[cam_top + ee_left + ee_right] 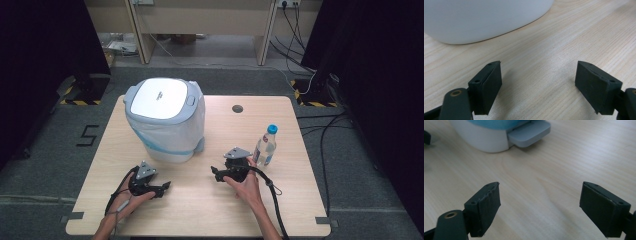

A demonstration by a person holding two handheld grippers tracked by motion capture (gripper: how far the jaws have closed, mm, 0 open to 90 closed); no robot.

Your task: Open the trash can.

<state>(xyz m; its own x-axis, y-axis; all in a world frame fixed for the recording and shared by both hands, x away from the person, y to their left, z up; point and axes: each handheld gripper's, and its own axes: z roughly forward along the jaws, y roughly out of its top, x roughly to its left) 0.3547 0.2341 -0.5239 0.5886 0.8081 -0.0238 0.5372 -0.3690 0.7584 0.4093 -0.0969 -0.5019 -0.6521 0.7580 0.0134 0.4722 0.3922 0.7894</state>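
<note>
In the left gripper view, the left gripper (537, 85) is holding its fingers (490, 82) wide, with nothing but bare wood grain of the desk (564, 37) lying between them; the curved white lower wall of the appliance (481, 17) is rising just beyond the tips, near but not touching. In the right gripper view, the right gripper (540, 207) is likewise keeping its fingers (486, 205) wide over bare desk, and this view is giving detail that the left one is not: a blue band above the white base of the appliance, and a grey foot (529, 132) projecting from that base onto the wood. The high view is supplying the layout that both close views are lacking. There the left gripper (164, 186) is resting low on the desk in the person's left hand (131, 199), pointing toward the right gripper (214, 172), which the right hand (245, 182) is holding near the desk's middle. The appliance, with a white lid (161, 97) on top, is standing upright on the rear left part of the desk, just behind both grippers. A bottle (265, 146) with a blue cap is standing upright just beside the right gripper, on its far side from the appliance.
</note>
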